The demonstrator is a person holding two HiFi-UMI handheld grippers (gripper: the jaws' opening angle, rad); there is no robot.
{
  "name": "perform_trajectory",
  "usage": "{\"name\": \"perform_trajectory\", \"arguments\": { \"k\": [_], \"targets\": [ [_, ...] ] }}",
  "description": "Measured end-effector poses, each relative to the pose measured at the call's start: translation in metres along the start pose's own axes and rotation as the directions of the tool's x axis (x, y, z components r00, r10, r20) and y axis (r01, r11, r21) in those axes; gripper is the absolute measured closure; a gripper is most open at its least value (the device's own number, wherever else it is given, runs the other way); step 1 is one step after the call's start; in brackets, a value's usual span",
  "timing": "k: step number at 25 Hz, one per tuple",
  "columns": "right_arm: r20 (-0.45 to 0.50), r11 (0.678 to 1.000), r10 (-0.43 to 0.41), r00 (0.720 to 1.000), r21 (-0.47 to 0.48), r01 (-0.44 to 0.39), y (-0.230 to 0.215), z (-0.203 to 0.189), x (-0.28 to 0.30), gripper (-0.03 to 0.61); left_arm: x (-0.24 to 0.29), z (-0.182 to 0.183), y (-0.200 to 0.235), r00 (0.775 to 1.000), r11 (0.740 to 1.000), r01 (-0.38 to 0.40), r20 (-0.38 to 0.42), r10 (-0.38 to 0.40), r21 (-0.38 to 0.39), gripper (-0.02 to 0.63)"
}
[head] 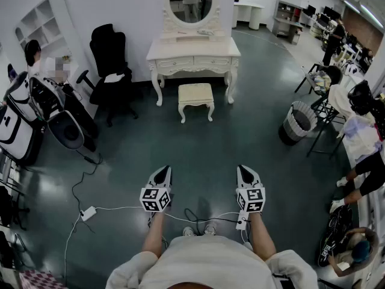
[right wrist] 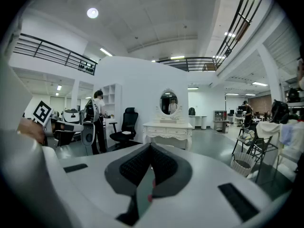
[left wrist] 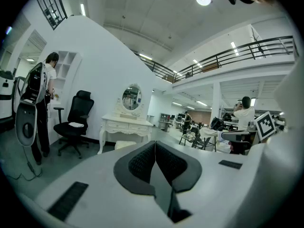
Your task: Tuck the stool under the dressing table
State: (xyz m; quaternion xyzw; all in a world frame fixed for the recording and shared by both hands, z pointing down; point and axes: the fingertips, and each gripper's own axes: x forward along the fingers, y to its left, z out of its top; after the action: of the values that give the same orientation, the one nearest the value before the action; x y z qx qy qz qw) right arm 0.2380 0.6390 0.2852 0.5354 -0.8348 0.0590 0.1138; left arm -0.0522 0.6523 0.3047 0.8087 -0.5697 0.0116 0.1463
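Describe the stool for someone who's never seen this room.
Find the white dressing table with the oval mirror against the far wall. On the floor in front of its knee gap stands the stool: small, cream, square padded top, curved legs, unlike the black office chair to the left.

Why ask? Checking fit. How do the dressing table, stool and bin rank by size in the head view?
1. Dressing table.
2. Stool and bin look about alike; the bin is nearer, so unranked.

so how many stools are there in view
1: the cream stool stands just in front of the white dressing table, not tucked under it. Others may be hidden at the crowded sides.
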Motion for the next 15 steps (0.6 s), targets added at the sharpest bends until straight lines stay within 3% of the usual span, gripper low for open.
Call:
{"name": "perform_trajectory", "arguments": {
  "k": [13,15],
  "targets": [
    [0.017,1.0,0.018,1.0,0.012,-0.019,-0.015,-0.004,-0.004,0.569,0.008,-0.011,-0.013,1.0,1.0,-0.012,-0.016,0.012,-0.025,0.594],
    [0.017,0.998,0.067,0.998,0.006,-0.067,-0.012,-0.005,-0.003,0.417,0.009,-0.012,-0.017,1.0,1.0,-0.008,-0.012,0.007,-0.03,0.592]
  ]
}}
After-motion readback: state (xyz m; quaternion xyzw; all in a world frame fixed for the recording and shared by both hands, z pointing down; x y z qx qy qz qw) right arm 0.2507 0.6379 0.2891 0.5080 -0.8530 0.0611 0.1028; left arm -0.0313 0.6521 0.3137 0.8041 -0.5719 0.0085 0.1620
